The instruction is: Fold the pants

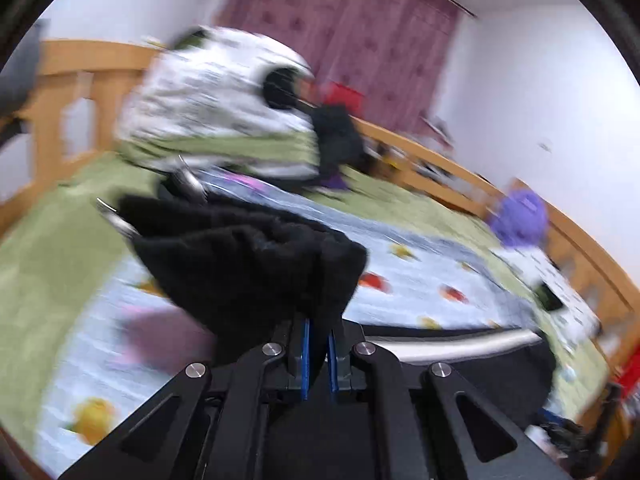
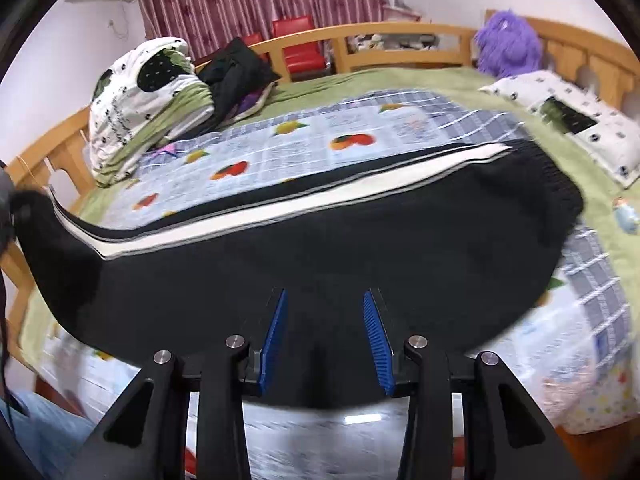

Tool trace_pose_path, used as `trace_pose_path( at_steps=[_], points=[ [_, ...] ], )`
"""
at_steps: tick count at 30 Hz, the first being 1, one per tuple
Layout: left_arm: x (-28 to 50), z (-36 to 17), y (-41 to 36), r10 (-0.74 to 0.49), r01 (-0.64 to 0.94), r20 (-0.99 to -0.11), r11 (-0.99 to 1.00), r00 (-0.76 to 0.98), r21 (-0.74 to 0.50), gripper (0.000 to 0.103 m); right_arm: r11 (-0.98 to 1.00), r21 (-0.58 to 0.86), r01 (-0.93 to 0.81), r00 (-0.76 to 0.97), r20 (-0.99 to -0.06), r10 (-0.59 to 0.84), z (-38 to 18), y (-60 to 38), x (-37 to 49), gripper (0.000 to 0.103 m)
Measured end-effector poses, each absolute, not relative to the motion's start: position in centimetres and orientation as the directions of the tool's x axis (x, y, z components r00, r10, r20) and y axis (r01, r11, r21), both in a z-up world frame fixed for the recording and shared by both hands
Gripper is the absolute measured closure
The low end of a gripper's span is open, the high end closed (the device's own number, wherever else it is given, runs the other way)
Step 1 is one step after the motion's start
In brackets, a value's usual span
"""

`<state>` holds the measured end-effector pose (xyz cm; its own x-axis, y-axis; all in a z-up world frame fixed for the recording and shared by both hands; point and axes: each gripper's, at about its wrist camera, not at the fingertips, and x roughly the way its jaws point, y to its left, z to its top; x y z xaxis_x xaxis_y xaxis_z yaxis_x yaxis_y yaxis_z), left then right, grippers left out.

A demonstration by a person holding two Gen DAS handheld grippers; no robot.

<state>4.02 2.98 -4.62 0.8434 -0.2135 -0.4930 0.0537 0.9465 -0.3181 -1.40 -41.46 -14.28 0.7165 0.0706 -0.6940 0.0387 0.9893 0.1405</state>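
Black pants [image 2: 320, 256] with a white side stripe lie lengthwise across the fruit-print blanket on the bed. My left gripper [image 1: 319, 332] is shut on the cuff end of the pants [image 1: 256, 264] and holds it bunched above the blanket; the view is blurred. That lifted end shows at the left edge of the right wrist view [image 2: 44, 232]. My right gripper [image 2: 325, 300] is open just above the middle of the pants, blue pads [image 2: 276, 328] apart, holding nothing. The elastic waistband [image 2: 556, 184] lies at the right.
A folded white and green quilt [image 2: 140, 104] and a heap of dark clothes [image 2: 236, 72] sit at the bed's far left. A purple plush toy [image 2: 508, 44] and a pillow [image 2: 572, 120] lie at the right. A wooden rail [image 2: 400, 36] rings the bed.
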Motion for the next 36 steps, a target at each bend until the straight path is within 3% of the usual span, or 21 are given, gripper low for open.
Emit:
trace_pose_path(
  at_steps=[8, 14, 17, 19, 21, 27, 33, 34, 35, 36],
  points=[
    [5.9, -11.2, -11.9, -0.466, 0.29, -0.617, 0.883, 0.634, -0.368, 0.096, 0.977, 0.189, 0.098, 0.708, -0.703, 0.065, -15.4, -45.6, -4.4, 0.063],
    [5.3, -17.0, -16.4, -0.432, 0.341, -0.772, 0.893, 0.466, -0.293, 0.093, 0.973, 0.206, 0.104, 0.695, -0.715, 0.077, -16.2, -46.6, -4.5, 0.063],
    [4.1, -16.3, -14.9, -0.476, 0.379, -0.761, 0.867, 0.441, -0.322, 0.077, 0.97, 0.228, 0.086, 0.681, -0.724, 0.11, -16.6, -46.3, -4.1, 0.063],
    [3.7, -15.5, -13.4, -0.494, 0.371, -0.746, 0.861, 0.446, -0.348, 0.059, 0.968, 0.243, 0.059, 0.679, -0.72, 0.139, -16.4, -45.3, -3.5, 0.063],
    [3.2, -14.7, -11.5, -0.491, 0.347, -0.723, 0.868, 0.485, -0.356, 0.053, 0.967, 0.255, 0.025, 0.68, -0.713, 0.17, -16.0, -44.0, -2.8, 0.063],
    [3.3, -13.9, -4.1, -0.362, 0.207, -0.715, 0.932, 0.599, -0.298, 0.052, 0.965, 0.246, -0.093, 0.682, -0.69, 0.242, -14.9, -37.7, 0.4, 0.062],
    [3.9, -15.0, 1.9, -0.295, 0.077, -0.719, 0.944, 0.629, -0.32, 0.052, 0.975, 0.197, -0.101, 0.618, -0.756, 0.217, -17.3, -33.1, 3.3, 0.062],
    [3.9, -15.0, 2.9, -0.283, 0.057, -0.719, 0.945, 0.635, -0.322, 0.052, 0.975, 0.199, -0.097, 0.602, -0.768, 0.217, -17.9, -32.8, 3.6, 0.064],
    [4.0, -15.1, 3.6, -0.281, 0.047, -0.718, 0.944, 0.637, -0.327, 0.052, 0.976, 0.194, -0.096, 0.574, -0.79, 0.213, -18.7, -32.4, 3.9, 0.08],
    [4.0, -15.1, 4.3, -0.281, 0.035, -0.716, 0.941, 0.639, -0.338, 0.052, 0.98, 0.165, -0.11, 0.552, -0.81, 0.198, -19.3, -32.1, 3.9, 0.08]
  ],
)
